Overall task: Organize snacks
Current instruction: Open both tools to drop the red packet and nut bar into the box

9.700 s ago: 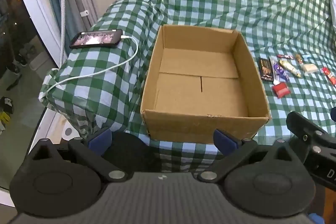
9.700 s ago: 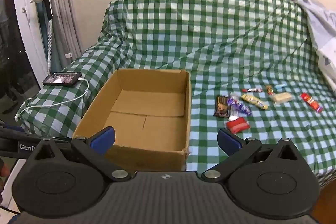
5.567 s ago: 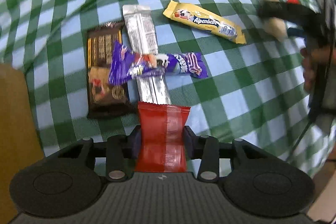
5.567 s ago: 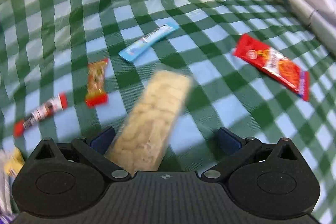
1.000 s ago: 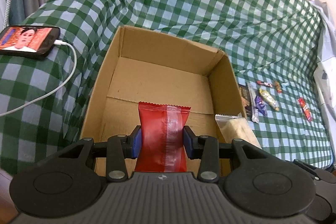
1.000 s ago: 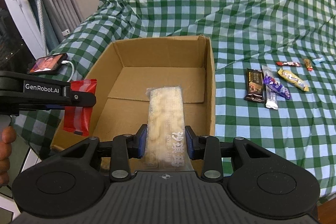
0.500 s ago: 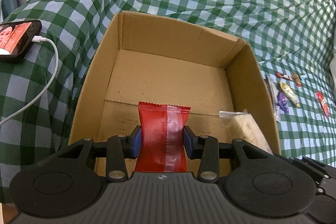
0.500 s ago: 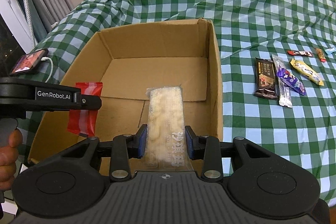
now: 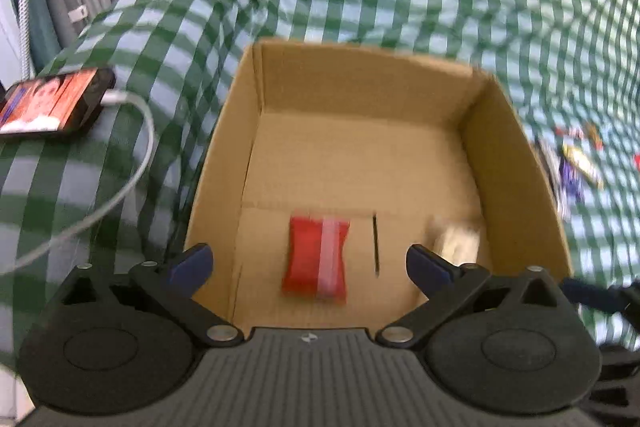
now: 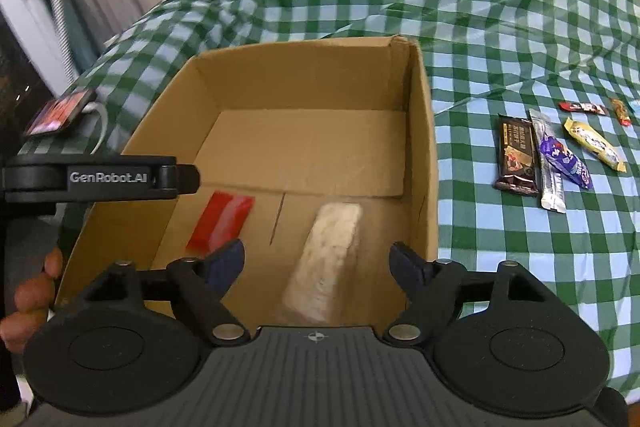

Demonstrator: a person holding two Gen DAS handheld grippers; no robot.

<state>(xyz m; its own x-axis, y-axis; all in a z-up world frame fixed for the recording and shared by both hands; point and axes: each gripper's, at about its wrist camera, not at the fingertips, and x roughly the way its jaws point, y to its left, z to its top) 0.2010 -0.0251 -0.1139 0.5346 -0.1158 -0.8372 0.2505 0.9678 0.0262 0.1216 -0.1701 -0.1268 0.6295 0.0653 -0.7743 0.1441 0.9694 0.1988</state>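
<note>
Now, starting at my far left, a phone (image 9: pixel 56 105) on its white cable (image 9: pixel 120 187) lies on the checked cover of the sofa arm, beside grey curtains. My left hand-held gripper (image 9: pixel 308 263) hangs over the near edge of the cardboard box (image 10: pixel 424 147) with its fingers spread wide and nothing between them; the red packet (image 9: pixel 316 259) lies below it on the box floor. My right hand-held gripper (image 10: pixel 316 263) is likewise apart and empty above the pale biscuit pack (image 10: pixel 328 255), which rests in the box's right half, just beside the wall, its long axis running away from me. Both are blurred. To the right of the box, on the green-checked cover (image 10: pixel 520 27), lie the remaining snacks: a dark chocolate bar (image 10: pixel 516 155), a silver stick (image 10: pixel 550 183) with a purple wrapper (image 10: pixel 564 159) across it, a yellow bar (image 10: pixel 594 143), and smaller red ones beyond. They lie forward and right of my right hand-held gripper, so that hand is nearer; most have long axes pointing roughly away from me.
</note>
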